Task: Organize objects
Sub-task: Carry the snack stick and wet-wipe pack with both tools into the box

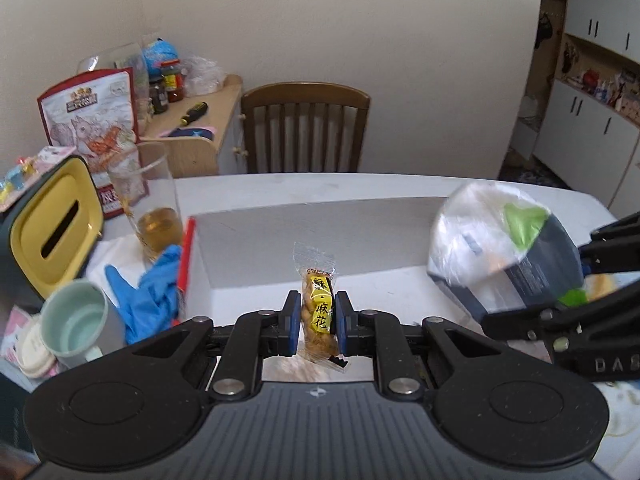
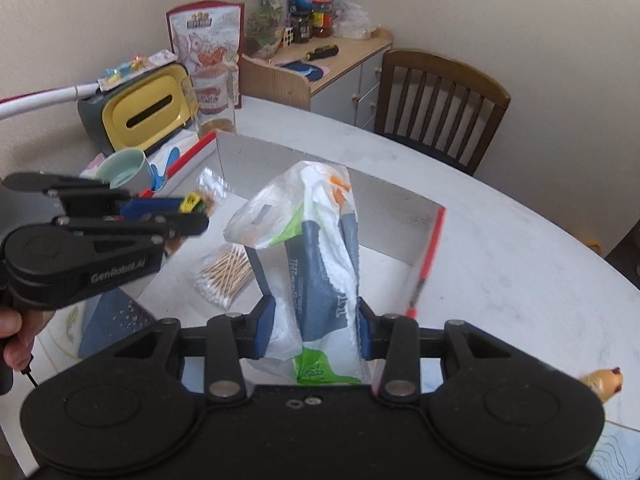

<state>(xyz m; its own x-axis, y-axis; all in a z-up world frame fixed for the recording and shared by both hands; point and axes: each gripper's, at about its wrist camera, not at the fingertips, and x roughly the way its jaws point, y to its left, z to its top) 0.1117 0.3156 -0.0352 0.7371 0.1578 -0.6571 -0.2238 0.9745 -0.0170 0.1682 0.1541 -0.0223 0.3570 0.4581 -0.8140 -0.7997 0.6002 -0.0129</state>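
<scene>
My left gripper (image 1: 318, 320) is shut on a small yellow snack packet (image 1: 319, 312) and holds it over the open white cardboard box (image 1: 312, 220). In the right wrist view the left gripper (image 2: 192, 210) comes in from the left with the yellow packet (image 2: 191, 202) in it. My right gripper (image 2: 316, 328) is shut on a plastic bag of white, blue and green goods (image 2: 316, 240), held above the box (image 2: 280, 160). The bag (image 1: 500, 248) shows blurred at the right of the left wrist view. A packet of cotton swabs (image 2: 226, 276) lies in the box.
Left of the box stand a glass of amber drink (image 1: 154, 208), a yellow-lidded tissue box (image 1: 52, 224), a pale green mug (image 1: 76, 320), a blue glove (image 1: 148, 292) and a snack pouch (image 1: 92, 120). A wooden chair (image 1: 304, 128) stands behind the white table (image 2: 520, 280).
</scene>
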